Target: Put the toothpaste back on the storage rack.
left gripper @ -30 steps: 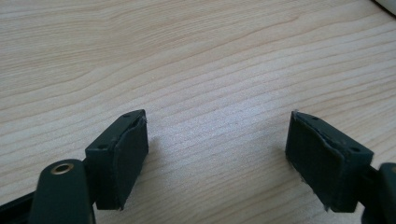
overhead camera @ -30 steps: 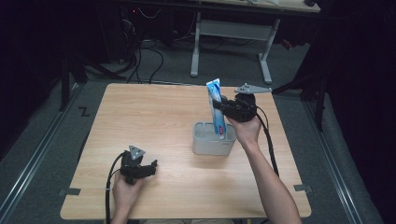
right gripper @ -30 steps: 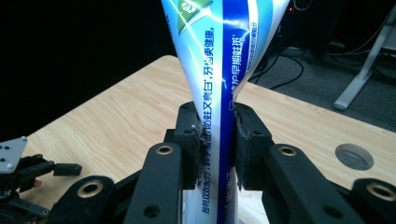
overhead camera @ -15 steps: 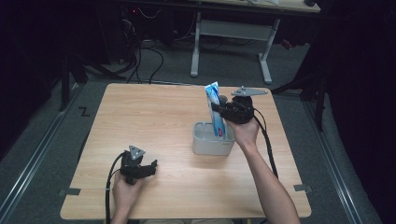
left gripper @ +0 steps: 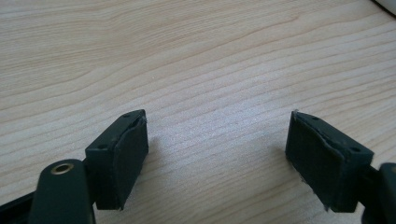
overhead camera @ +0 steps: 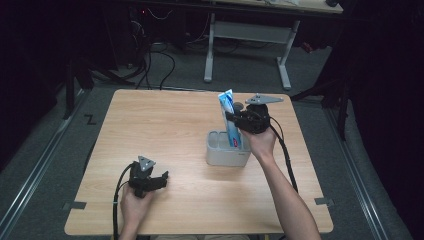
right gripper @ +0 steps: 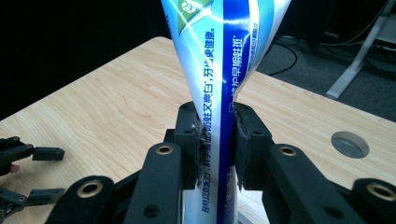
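From the high view, the blue-and-white toothpaste tube point(overhead camera: 229, 116) stands upright with its foot hidden inside the grey plastic holder point(overhead camera: 226, 152) right of the middle of the light wooden table point(overhead camera: 165, 130). The right gripper point(overhead camera: 233, 119) pinches the tube above the holder; the forearm reaches in from below.

In the left gripper view, the left gripper point(left gripper: 217, 154) gapes empty over bare wood.

In the right gripper view, the tube's top is cut off.

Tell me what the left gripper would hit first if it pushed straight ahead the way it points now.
Probably the wooden table: the left gripper, jaws open with nothing between them, points low along bare wood. Depth is unclear, so it might skim the surface instead.
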Demonstrator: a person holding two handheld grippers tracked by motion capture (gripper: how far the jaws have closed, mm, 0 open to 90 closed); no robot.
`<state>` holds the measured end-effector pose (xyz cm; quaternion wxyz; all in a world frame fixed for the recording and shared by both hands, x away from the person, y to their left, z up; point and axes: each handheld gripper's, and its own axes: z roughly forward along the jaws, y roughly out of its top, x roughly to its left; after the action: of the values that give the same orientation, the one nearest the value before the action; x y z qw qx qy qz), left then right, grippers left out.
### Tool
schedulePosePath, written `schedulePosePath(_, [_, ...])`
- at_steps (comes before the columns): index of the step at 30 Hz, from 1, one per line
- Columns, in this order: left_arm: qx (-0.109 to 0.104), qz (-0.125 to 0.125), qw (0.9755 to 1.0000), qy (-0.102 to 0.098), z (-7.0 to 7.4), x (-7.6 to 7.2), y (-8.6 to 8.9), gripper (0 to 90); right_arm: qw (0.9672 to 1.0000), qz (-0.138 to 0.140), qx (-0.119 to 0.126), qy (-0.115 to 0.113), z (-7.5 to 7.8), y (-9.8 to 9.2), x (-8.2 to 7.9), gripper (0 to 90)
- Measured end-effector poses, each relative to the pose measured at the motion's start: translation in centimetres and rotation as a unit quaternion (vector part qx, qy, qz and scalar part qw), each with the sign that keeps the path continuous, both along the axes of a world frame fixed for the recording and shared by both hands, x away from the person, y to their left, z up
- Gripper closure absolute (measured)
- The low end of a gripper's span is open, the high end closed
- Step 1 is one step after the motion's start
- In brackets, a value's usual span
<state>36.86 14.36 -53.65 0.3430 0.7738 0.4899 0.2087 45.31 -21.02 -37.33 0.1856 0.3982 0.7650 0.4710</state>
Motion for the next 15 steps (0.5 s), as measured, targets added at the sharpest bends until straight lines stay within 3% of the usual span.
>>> schedulePosePath(15, [0.0, 0.0, 1.0, 0.0, 0.0, 0.0, -0.01, 21.5, 0.9999, -0.004, 0.001, 0.013, -1.01, -0.64, 0.17, 73.8])
